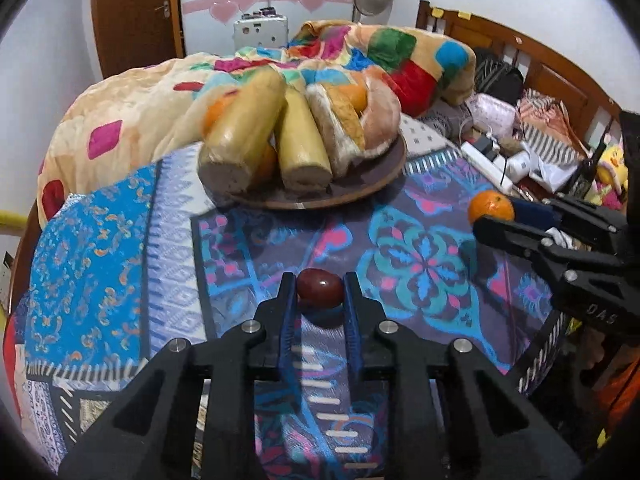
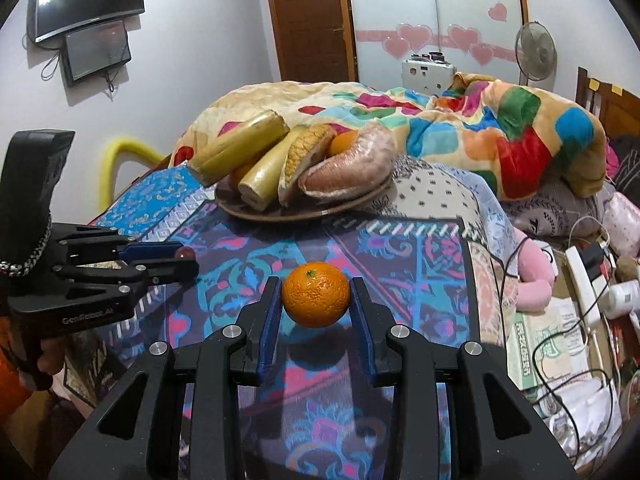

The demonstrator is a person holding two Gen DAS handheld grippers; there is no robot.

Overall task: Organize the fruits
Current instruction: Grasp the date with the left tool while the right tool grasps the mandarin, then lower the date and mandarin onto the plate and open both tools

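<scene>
Two fruits are held: left tool (image 1: 320,288) grips a dark red fruit (image 1: 320,291), right tool (image 2: 316,300) an orange (image 2: 316,294); the plate (image 1: 372,188) lies ahead.

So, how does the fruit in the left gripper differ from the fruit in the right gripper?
The dark red fruit is smooth, glossy and egg-shaped; the orange is round, with dimpled skin and a green stem spot on top. The dark red fruit looks smaller than the orange. The left gripper has its fingers closer together than the right gripper. Shared: each fruit sits between blue-padded fingers above the patterned cloth, short of the plate.
</scene>
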